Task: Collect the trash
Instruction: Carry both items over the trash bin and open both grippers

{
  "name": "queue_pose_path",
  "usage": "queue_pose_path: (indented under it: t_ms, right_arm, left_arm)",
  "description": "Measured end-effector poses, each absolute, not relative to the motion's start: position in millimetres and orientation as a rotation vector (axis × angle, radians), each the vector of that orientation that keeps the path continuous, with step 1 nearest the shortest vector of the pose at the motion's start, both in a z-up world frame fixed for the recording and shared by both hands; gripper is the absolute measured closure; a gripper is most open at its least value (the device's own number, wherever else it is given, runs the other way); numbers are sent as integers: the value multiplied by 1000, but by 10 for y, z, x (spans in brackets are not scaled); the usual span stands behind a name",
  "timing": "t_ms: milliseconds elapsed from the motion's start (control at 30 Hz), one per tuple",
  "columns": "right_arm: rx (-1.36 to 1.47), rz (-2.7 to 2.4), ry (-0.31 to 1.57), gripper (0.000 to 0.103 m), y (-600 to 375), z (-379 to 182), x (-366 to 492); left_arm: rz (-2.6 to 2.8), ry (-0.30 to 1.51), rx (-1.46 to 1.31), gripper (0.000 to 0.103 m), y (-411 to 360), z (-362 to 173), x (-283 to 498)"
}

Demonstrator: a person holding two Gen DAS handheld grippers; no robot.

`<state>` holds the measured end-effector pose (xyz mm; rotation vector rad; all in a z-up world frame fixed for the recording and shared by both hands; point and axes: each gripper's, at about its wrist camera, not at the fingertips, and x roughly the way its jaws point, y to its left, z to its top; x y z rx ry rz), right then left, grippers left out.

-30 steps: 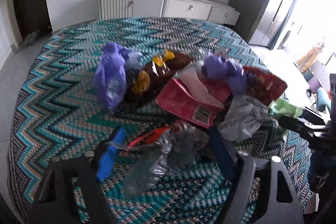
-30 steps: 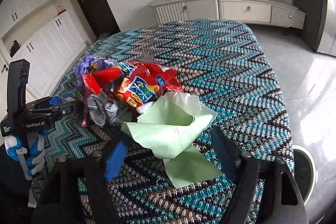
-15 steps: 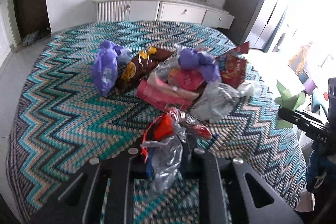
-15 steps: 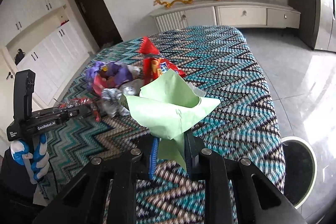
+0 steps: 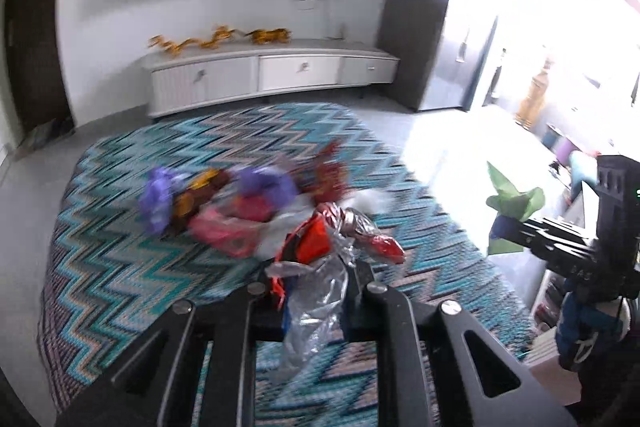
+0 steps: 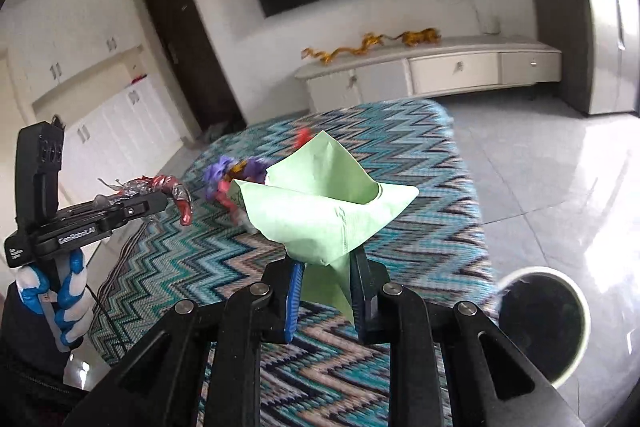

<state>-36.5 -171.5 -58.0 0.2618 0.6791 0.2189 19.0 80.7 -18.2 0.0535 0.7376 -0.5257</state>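
My left gripper (image 5: 316,291) is shut on a crumpled red and silver foil wrapper (image 5: 332,247) and holds it above the zigzag table cloth (image 5: 120,267); it also shows in the right wrist view (image 6: 160,187). My right gripper (image 6: 326,291) is shut on a light green paper (image 6: 324,203), lifted off the table; the paper also shows in the left wrist view (image 5: 514,201). A pile of trash (image 5: 240,211) lies on the table beyond: purple bags, a brown and yellow wrapper, pink and red packets.
A round bin with a dark opening (image 6: 540,319) stands on the tiled floor right of the table. A white sideboard (image 5: 272,75) with gold ornaments stands along the far wall. White cupboards (image 6: 112,131) are on the left.
Both grippers closed on their items, then rose and pulled back from the pile. The foil wrapper and the green paper left the table with them.
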Motion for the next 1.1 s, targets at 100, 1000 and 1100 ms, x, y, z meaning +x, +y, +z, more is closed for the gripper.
queue_pose_path:
  t_ms: [100, 1000, 1100]
  right_arm:
    - [302, 124, 660, 81, -2115, -577, -498]
    - [560, -290, 921, 52, -3988, -2176, -328]
    - [574, -321, 931, 52, -4021, -2211, -414]
  left_arm:
    - [-594, 737, 78, 87, 381, -115, 183]
    - [-885, 1060, 235, 50, -2617, -1239, 817]
    - [-899, 1087, 224, 50, -2663, -1320, 827]
